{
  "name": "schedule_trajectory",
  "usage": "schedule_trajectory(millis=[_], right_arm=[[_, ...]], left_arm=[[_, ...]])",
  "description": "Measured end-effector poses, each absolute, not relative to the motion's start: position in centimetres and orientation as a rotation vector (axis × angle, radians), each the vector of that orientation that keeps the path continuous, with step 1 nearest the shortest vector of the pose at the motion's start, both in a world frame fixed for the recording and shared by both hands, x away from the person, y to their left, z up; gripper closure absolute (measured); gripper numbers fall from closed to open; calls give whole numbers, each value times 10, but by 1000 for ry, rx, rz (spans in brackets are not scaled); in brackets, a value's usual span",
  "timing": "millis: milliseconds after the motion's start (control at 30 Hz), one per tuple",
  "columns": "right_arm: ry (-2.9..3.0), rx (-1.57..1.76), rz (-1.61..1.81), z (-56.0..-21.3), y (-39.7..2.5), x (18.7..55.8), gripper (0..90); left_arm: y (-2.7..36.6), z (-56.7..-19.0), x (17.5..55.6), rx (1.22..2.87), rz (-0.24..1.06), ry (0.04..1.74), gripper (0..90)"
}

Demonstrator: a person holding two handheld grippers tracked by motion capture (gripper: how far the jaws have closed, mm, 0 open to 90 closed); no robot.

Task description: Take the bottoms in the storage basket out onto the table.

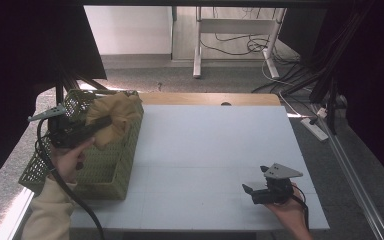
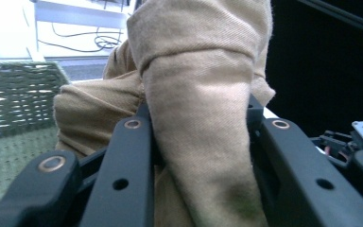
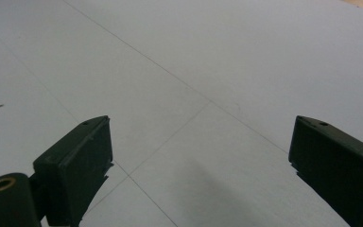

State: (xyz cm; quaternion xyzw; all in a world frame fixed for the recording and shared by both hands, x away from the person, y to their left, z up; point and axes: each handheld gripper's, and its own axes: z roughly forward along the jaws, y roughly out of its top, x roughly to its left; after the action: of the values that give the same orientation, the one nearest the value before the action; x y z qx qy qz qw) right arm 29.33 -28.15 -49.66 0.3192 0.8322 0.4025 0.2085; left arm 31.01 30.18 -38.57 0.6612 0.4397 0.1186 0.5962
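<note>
A tan cloth hangs over the far end of a green woven basket at the table's left. My left gripper is shut on that cloth, lifting a fold of it above the basket. In the left gripper view the cloth is pinched between the two black jaws, and the basket's wall lies behind. My right gripper rests low over the white table near the front right, held by a hand. In the right gripper view its fingers stand wide apart with bare table between them.
The basket sits along the table's left edge, with a strip of wood at the far edge. Beyond the table are a white desk frame and floor cables. Black stands rise at the right.
</note>
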Motion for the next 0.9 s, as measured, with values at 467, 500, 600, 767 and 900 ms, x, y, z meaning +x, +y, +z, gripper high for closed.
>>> schedule_trajectory(millis=[467,500,600,767,900], right_arm=[[2321,889,1112,-497,-282,294,67],[2320,890,1112,-497,-282,294,67],[2321,892,1112,-497,-282,294,67],[2321,892,1111,-497,-282,294,67],[2326,892,1103,-498,-281,294,67]], left_arm=[[281,-383,311,1560,237,962,677],[280,-383,311,1563,235,959,677],[276,-382,310,1570,234,950,676],[269,-380,311,1577,230,932,676],[262,-380,314,1586,221,921,676]])
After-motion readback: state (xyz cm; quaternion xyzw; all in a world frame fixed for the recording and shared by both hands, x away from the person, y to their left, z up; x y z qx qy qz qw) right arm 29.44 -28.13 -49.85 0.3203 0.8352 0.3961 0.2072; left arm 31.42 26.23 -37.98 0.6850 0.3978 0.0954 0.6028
